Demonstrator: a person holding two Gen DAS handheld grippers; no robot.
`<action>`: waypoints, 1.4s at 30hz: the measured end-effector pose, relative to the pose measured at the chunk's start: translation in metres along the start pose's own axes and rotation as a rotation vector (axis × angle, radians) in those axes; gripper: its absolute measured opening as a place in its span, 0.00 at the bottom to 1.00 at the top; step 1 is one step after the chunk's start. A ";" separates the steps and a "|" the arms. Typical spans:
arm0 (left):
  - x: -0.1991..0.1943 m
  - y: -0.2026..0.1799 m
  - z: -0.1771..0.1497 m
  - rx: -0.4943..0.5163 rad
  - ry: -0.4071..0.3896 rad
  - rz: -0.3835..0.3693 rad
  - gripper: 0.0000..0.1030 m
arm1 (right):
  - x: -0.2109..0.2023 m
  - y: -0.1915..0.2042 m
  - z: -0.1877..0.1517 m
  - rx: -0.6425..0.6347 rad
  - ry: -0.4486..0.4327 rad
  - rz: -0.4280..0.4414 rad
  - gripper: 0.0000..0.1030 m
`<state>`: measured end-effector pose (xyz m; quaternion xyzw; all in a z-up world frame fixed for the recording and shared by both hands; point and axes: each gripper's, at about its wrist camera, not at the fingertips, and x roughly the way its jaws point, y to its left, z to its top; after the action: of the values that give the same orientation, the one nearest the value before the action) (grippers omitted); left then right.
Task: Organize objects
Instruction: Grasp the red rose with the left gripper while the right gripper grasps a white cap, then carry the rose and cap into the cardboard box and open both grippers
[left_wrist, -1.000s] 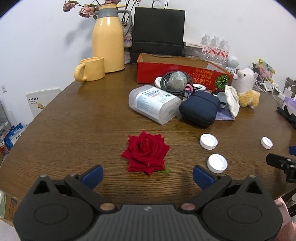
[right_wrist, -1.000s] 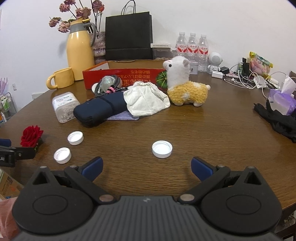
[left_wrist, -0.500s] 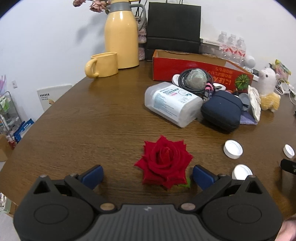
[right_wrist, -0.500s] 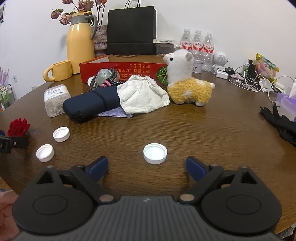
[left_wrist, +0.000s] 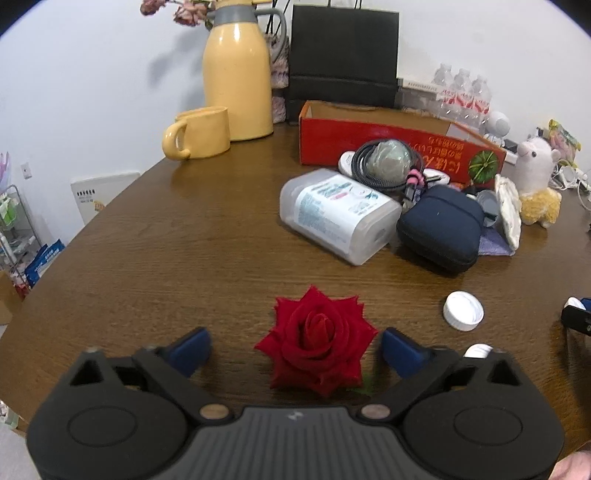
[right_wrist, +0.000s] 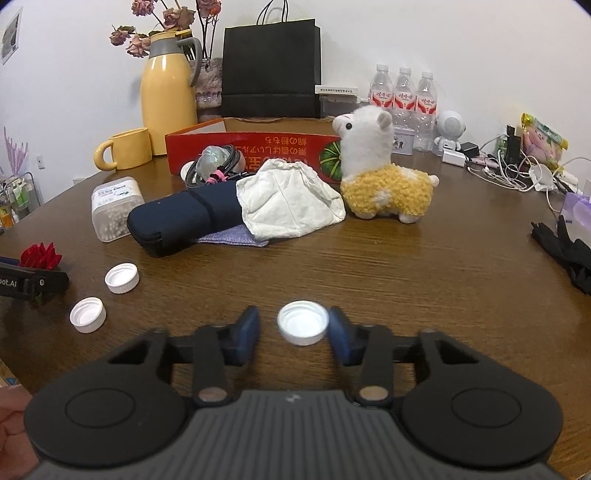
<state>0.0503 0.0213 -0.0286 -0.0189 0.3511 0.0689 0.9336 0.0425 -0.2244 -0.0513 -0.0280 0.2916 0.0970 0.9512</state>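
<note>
Left tongs (left_wrist: 293, 349) closing around rose (left_wrist: 317, 341), right tongs (right_wrist: 293, 332) closing around cap (right_wrist: 303, 322)

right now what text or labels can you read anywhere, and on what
"pot.AI", cut off at the edge: left gripper.
Upside-down white characters: red box, not readable to me.
Clear plastic box label: too small.
Water bottles labels: too blurred.

Table (right_wrist: 424, 280), near edge: items as laid out.
Rose (left_wrist: 317, 341) leftmost; three caps (right_wrist: 122, 277) to its right; pouch (right_wrist: 184, 218) behind caps.
</note>
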 end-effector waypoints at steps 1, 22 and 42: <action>-0.002 -0.001 0.000 0.004 -0.013 -0.008 0.66 | 0.000 0.000 0.001 -0.002 0.001 0.002 0.29; -0.018 -0.004 0.019 0.007 -0.096 -0.081 0.34 | -0.008 0.004 0.013 -0.017 -0.053 0.021 0.28; 0.005 -0.034 0.125 0.016 -0.218 -0.157 0.34 | 0.010 -0.002 0.093 -0.056 -0.207 0.012 0.28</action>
<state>0.1404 -0.0015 0.0617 -0.0315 0.2453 -0.0056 0.9689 0.1023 -0.2139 0.0198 -0.0427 0.1889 0.1131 0.9745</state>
